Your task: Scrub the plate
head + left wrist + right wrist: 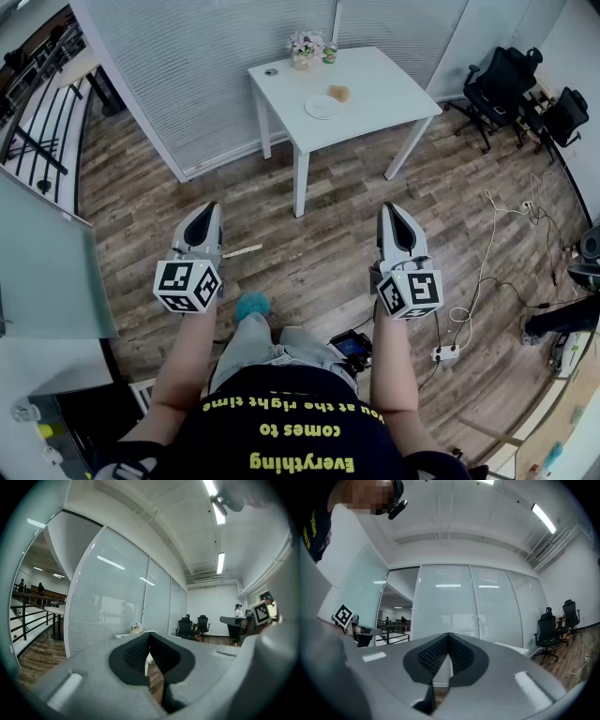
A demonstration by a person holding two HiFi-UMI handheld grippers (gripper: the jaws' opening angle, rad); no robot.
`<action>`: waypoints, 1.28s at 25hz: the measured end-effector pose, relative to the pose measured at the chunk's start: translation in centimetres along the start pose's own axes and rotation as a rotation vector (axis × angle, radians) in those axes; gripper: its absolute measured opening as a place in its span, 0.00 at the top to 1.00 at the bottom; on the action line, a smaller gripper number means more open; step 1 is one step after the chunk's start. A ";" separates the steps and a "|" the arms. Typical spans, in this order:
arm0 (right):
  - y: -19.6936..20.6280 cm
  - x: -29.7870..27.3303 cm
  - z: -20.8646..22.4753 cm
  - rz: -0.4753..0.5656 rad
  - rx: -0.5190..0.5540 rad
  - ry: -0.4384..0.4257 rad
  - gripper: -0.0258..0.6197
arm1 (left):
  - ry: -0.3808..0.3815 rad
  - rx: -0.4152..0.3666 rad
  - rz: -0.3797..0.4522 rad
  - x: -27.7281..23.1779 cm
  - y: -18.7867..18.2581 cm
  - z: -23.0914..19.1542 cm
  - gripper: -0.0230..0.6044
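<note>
One white plate (321,107) lies on white desk (375,84), yellowish sponge (338,93) just beside it, flowers (306,45) at far edge. Desk stands on wood-plank floor (309,253) beside blind-covered glass wall (216,66); black office chairs (502,84) at right. Left hand-held gripper (208,210) and right hand-held gripper (391,210) level, well short of desk, jaws pressed together, empty.

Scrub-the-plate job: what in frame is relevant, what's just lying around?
Job: plate, likely sponge beside it, white table, left gripper and right gripper (both shut, empty).
Lying about: flowers, green cup, office chairs, power strip, cables.
</note>
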State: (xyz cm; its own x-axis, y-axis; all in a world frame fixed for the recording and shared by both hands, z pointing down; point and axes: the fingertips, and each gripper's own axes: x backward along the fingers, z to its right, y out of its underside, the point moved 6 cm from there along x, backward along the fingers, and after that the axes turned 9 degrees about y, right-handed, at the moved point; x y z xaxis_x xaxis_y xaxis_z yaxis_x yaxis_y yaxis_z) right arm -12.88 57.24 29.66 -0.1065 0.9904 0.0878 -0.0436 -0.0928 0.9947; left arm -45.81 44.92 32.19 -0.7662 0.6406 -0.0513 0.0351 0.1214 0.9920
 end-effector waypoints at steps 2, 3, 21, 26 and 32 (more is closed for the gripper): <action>-0.1 -0.1 -0.3 -0.004 -0.002 -0.004 0.95 | -0.001 0.005 -0.005 0.1 -0.1 -0.1 0.96; -0.2 -0.1 -0.4 -0.005 -0.002 -0.005 0.95 | -0.001 0.007 -0.007 0.1 -0.1 -0.1 0.96; 0.2 -1.4 -0.6 0.017 -0.068 -0.017 0.95 | 0.005 0.021 -0.030 -1.4 0.2 -1.0 0.96; 0.7 -3.8 0.1 0.004 -0.064 -0.016 0.95 | 0.013 0.031 -0.019 -4.4 0.4 -2.6 0.96; 1.6 -7.4 1.7 -0.025 -0.046 0.005 0.95 | 0.037 0.072 -0.050 -9.3 2.0 -4.9 0.96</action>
State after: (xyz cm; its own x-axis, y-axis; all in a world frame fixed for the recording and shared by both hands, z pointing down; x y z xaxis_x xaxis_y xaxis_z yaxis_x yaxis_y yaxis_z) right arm -10.45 49.97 30.70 -0.1095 0.9920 0.0621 -0.0915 -0.0723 0.9932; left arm -41.78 35.48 35.24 -0.7912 0.6041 -0.0954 0.0408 0.2078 0.9773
